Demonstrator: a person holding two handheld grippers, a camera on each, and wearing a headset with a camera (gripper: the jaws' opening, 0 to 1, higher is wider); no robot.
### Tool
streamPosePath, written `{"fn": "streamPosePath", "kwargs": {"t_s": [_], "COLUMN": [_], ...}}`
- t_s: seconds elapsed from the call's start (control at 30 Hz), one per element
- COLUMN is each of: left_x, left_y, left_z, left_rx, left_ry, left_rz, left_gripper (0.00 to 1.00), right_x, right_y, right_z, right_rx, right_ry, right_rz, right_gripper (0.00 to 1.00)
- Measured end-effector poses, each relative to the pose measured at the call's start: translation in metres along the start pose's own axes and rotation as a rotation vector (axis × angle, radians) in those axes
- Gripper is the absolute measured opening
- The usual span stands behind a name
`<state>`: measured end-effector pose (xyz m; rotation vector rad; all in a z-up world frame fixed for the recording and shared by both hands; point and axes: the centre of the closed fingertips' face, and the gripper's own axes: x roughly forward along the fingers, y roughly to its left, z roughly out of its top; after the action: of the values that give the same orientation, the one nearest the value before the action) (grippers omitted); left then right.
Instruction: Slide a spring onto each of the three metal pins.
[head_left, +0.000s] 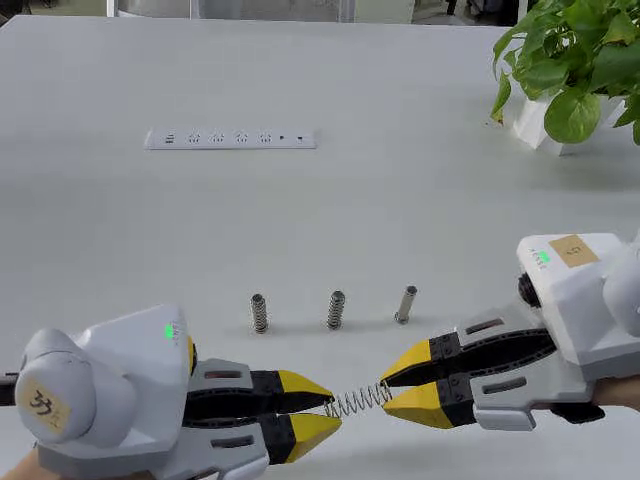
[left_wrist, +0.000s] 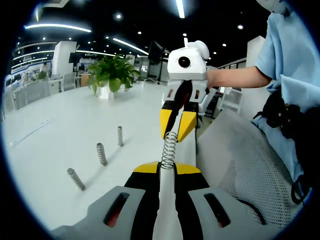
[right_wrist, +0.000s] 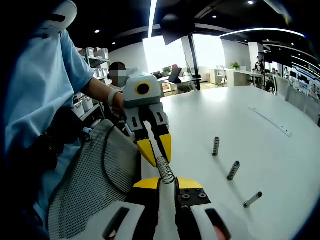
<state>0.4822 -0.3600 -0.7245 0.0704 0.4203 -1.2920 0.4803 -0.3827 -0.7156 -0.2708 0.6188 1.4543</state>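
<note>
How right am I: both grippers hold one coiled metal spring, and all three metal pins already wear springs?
Only two wear springs: the left metal pin and middle metal pin. The head view shows the right metal pin bare. The rest holds.

White table (head_left: 100, 230): 3 pins (head_left: 405, 304), pwr strip (head_left: 231, 139), plant pot (head_left: 540, 122).

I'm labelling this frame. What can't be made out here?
Head view: both ends of the held spring are covered by the yellow tips of the left gripper and right gripper.
Head view: the power strip markings are too small to read.
Head view: the plant is cut off by the top and right edges.
Every view: how the bare pin is anchored is too small to tell.
</note>
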Motion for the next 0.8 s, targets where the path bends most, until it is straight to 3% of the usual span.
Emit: {"fn": "streamPosePath", "kwargs": {"t_s": [0.3,0.8], "left_x": [0.006,0.016], "left_y": [-0.001,-0.003], "left_z": [-0.002,-0.004], "left_rx": [-0.005,-0.009], "left_ry": [0.017,0.032], "left_rz": [-0.012,-0.032], "left_gripper": [0.06,0.06], "right_x": [-0.002,0.002], "right_y": [0.000,0.005], "right_z": [0.011,0.026], "right_rx": [-0.042,-0.087], "right_ry": [-0.002,-0.012], "right_rz": [-0.028,-0.028], "right_gripper": [0.07,0.07]}}
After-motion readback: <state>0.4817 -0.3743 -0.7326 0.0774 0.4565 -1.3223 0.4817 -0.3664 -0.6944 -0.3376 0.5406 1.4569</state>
